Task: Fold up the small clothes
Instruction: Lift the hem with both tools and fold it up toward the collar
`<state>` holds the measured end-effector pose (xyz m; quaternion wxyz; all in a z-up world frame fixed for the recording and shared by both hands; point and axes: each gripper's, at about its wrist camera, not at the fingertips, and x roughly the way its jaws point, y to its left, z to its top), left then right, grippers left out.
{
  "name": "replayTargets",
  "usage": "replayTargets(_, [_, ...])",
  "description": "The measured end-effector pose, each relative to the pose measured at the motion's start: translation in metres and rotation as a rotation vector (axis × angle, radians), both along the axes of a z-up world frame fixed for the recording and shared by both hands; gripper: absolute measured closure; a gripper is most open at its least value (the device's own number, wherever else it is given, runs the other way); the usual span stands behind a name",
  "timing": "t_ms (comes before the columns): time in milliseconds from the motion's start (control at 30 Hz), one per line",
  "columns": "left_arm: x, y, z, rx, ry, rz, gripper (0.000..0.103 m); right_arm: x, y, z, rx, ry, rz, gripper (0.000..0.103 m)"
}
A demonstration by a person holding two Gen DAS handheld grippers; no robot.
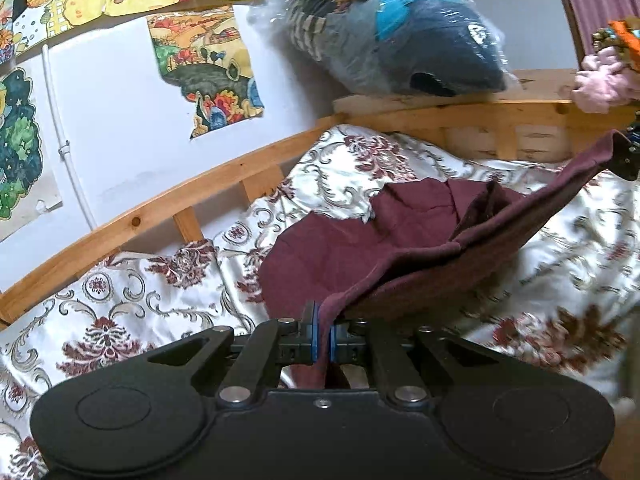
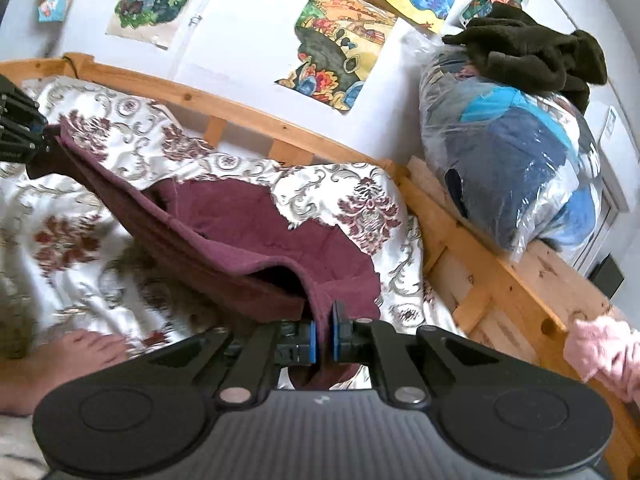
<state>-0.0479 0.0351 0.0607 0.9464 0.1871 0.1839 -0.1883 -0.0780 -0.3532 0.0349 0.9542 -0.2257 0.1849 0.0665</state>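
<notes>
One maroon garment (image 1: 332,256) lies on one patterned bedspread (image 1: 120,304). Two grippers hold it: the left gripper (image 1: 323,340) near, the right gripper (image 2: 322,340) far right. One clear bag of clothes (image 2: 516,168) sits far, with one dark fleece (image 2: 532,52) on top.

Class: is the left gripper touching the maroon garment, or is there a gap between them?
Touching. The left wrist view shows the left gripper pinching the maroon garment between its blue pads.
</notes>
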Motion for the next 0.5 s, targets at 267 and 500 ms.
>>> replayTargets(267, [0.005,-0.002,0.015,-0.010,0.039,-0.004,0.098,0.014,0.000,0.004,0.016,-0.020,-0.027,0.094])
replayTargets(500, [0.061,-0.026,0.024,0.095,0.036,0.039,0.097,0.074,-0.006,0.000,0.007,-0.060,-0.056,0.094])
